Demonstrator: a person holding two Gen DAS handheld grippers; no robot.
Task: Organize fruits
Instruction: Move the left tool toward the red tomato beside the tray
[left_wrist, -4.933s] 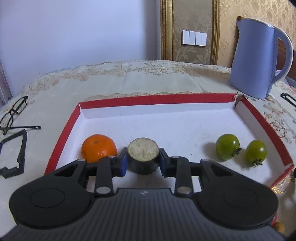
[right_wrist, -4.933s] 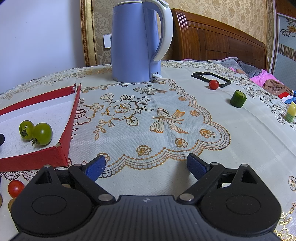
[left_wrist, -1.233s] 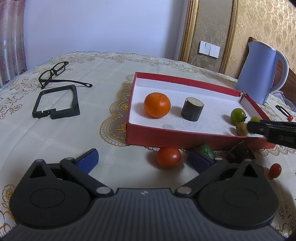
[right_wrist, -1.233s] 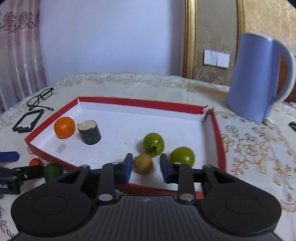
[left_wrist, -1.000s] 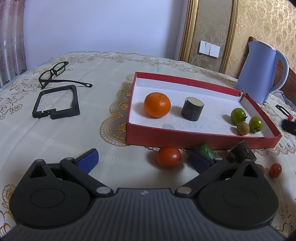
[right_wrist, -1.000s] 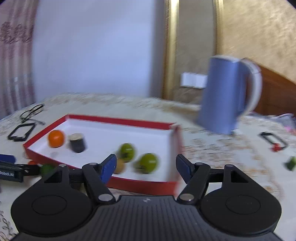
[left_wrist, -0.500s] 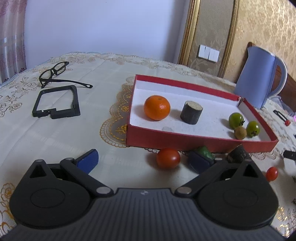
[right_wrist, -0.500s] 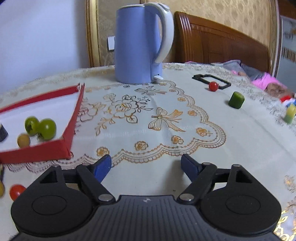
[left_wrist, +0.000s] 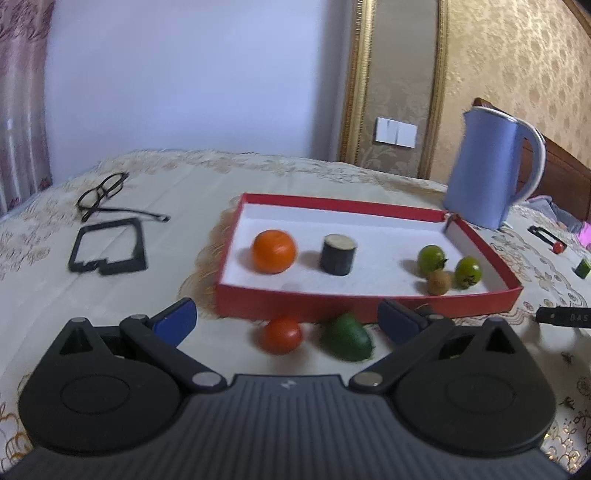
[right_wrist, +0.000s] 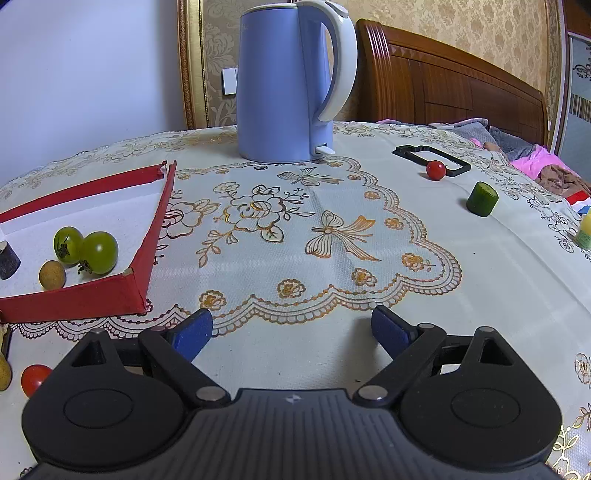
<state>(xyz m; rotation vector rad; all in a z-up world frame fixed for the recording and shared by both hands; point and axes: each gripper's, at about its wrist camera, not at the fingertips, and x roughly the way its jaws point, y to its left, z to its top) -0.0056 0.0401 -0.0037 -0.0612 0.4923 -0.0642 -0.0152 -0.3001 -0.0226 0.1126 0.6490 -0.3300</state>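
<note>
Now that the small brown fruit lies in the red tray at right of the frame, we hold both the right gripper and the left gripper wide and empty, with the red tomato likely next.

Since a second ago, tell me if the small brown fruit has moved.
Yes. The small brown fruit left the right gripper and lies in the red tray beside the green tomatoes.

Left wrist view: low over the table, close behind the near wall of the red tray — faces the far wall.
Right wrist view: low, right of the tray — faces the kettle and headboard.
Shared: tray's right corner, green tomatoes, kettle.
</note>
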